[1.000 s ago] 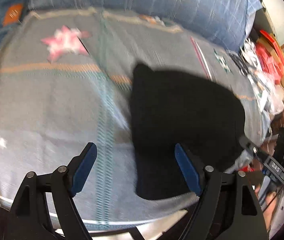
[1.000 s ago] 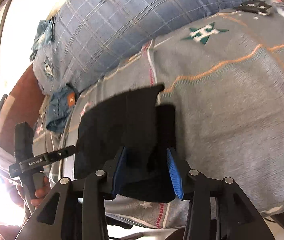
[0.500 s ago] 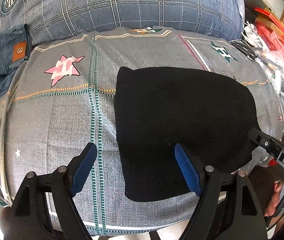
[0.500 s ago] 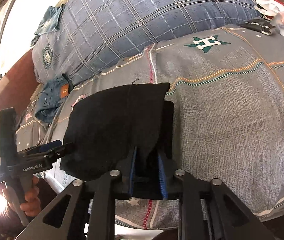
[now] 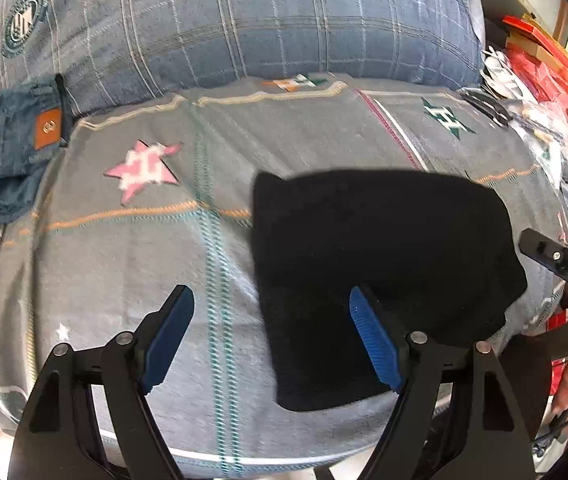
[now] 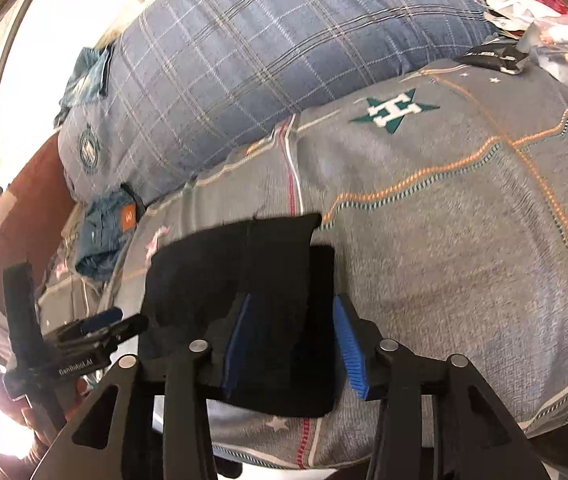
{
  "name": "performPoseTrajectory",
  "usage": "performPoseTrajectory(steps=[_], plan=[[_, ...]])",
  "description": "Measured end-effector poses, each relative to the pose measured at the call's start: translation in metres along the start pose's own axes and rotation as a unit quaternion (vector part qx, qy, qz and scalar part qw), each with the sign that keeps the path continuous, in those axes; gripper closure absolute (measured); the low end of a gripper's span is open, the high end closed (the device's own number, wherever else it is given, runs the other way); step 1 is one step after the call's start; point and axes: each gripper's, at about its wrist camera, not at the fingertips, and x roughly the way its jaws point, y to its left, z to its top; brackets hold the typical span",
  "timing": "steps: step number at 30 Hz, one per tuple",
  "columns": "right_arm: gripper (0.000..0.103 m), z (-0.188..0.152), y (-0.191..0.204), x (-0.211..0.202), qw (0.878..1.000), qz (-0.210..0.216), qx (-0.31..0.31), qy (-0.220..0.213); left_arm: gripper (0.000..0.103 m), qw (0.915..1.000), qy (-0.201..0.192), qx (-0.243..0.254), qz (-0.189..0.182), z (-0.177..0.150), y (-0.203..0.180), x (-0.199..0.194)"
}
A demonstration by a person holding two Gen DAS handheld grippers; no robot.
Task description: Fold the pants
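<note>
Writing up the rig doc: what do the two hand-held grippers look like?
Both match. The left hand-held gripper and right hand-held gripper have black angular two-finger frames with silver pivot pins and ribbed blue pads. White lettering marks the side of the left one's body, seen from the right wrist view. No cables or sleeves clearly visible.

Daylit, blown-out glare at left, slight motion blur, fisheye-bent edges

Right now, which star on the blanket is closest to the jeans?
The pink star. It sits beside the blue jeans; the green star is far across the blanket.
</note>
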Motion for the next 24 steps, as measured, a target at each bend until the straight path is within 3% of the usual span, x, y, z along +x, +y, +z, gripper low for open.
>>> performPoseTrajectory(steps=[3,9,15,24], plan=[[0.057,0.009,-0.004,-0.002,1.000,0.002,0.016,-0.009,0.022,0.9995,-0.009,-0.030,-0.001,0.010,0.021,-0.003],[0.054,0.017,-0.008,0.011,1.000,0.002,0.031,-0.002,0.022,0.9970,0.017,-0.074,-0.018,0.023,0.049,0.014],[0.053,0.020,-0.007,0.029,0.999,-0.006,0.035,0.006,0.022,0.9951,0.047,-0.075,-0.044,0.029,0.042,0.037],[0.052,0.021,0.002,0.046,0.999,-0.011,0.030,0.020,0.022,0.9964,0.028,-0.058,-0.055,0.037,0.031,0.040]])
